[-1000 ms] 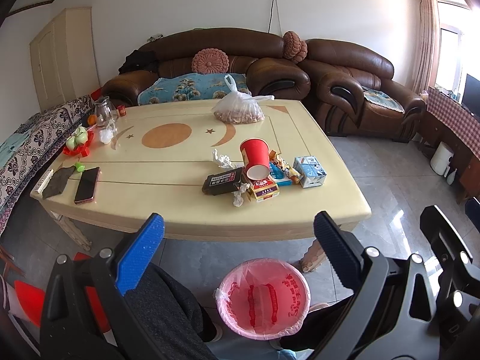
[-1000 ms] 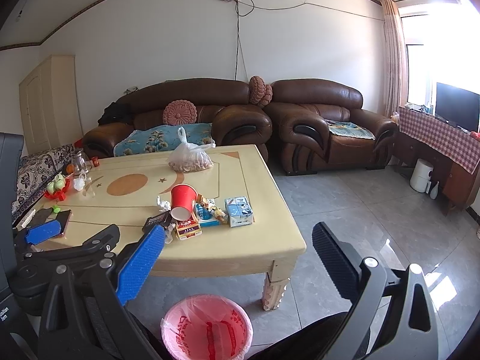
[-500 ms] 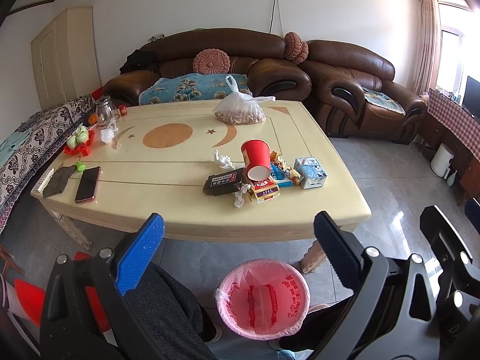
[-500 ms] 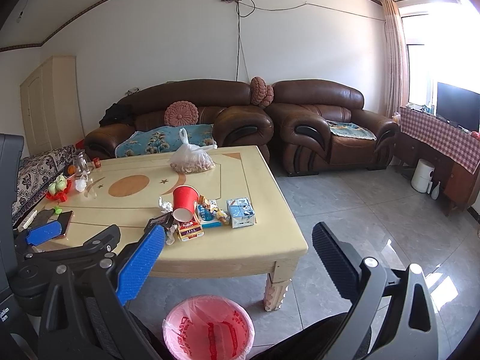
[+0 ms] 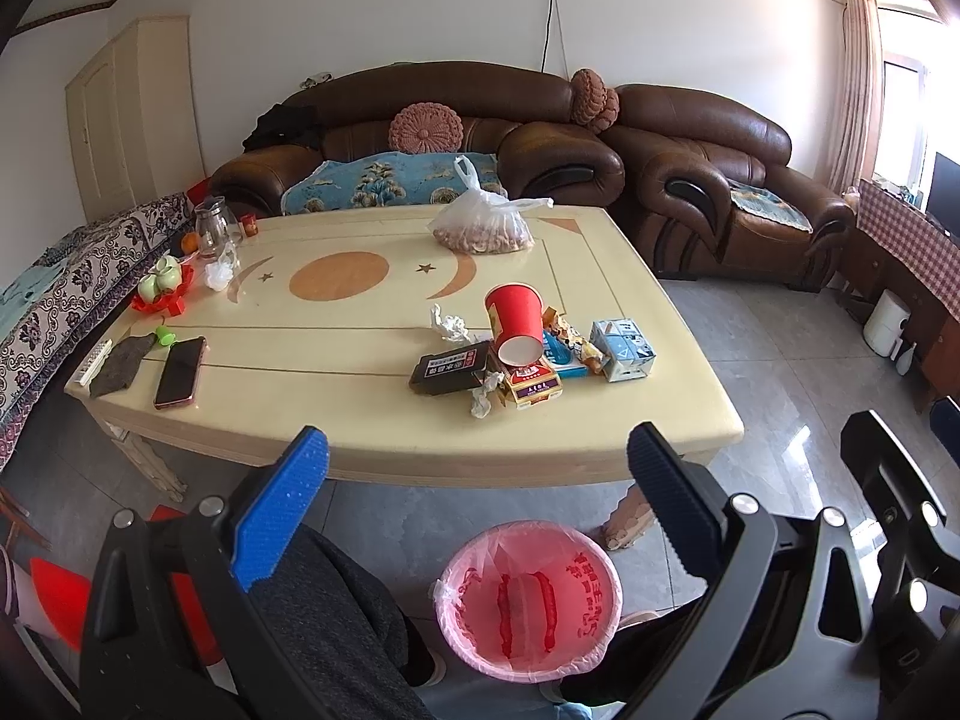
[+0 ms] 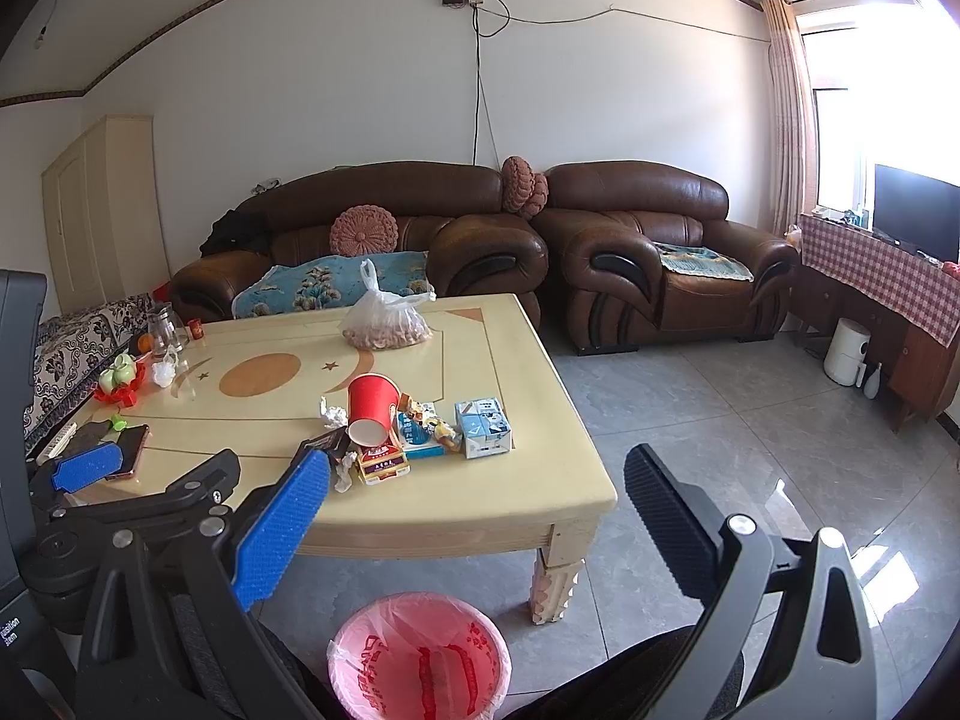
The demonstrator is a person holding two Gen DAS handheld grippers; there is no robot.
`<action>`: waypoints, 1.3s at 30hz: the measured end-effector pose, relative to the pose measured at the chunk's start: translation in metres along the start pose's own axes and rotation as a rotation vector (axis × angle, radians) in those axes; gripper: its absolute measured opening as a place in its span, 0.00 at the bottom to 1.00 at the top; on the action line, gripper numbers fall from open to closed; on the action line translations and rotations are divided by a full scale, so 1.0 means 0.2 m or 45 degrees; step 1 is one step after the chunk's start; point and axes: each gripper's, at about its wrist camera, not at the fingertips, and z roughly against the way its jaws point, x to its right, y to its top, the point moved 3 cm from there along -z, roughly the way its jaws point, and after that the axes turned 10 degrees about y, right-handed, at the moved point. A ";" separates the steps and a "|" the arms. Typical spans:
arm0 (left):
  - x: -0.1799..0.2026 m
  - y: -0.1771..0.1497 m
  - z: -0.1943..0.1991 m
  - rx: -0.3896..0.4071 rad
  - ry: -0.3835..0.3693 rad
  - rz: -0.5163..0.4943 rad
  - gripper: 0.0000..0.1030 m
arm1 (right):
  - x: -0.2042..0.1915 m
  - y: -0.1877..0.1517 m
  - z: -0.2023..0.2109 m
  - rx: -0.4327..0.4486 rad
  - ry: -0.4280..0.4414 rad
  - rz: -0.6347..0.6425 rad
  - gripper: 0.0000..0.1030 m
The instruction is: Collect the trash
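While I hover short of the cream wooden surface (image 5: 384, 420), things read so:
Left gripper (image 5: 474, 492): jaws wide, empty
Right gripper (image 6: 477, 510): jaws wide, empty
Tipped red paper cup (image 5: 515, 324): among wrappers on surface
Pink-lined round bin (image 5: 528, 600): on floor below

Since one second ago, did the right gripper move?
Yes, slightly. In its own view the table and pink bin have slid a little rightward and downward, so the right gripper turned slightly left and upward.
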 end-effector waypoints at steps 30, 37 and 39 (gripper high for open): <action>-0.02 0.01 0.02 0.011 0.009 0.007 0.95 | -0.02 0.03 0.01 0.000 0.021 0.001 0.94; -0.02 0.02 -0.01 -0.011 0.019 0.003 0.95 | 0.01 0.01 -0.05 -0.027 0.027 0.002 0.94; -0.02 0.02 -0.04 -0.025 0.015 0.000 0.95 | 0.01 0.01 -0.08 -0.042 0.035 0.001 0.94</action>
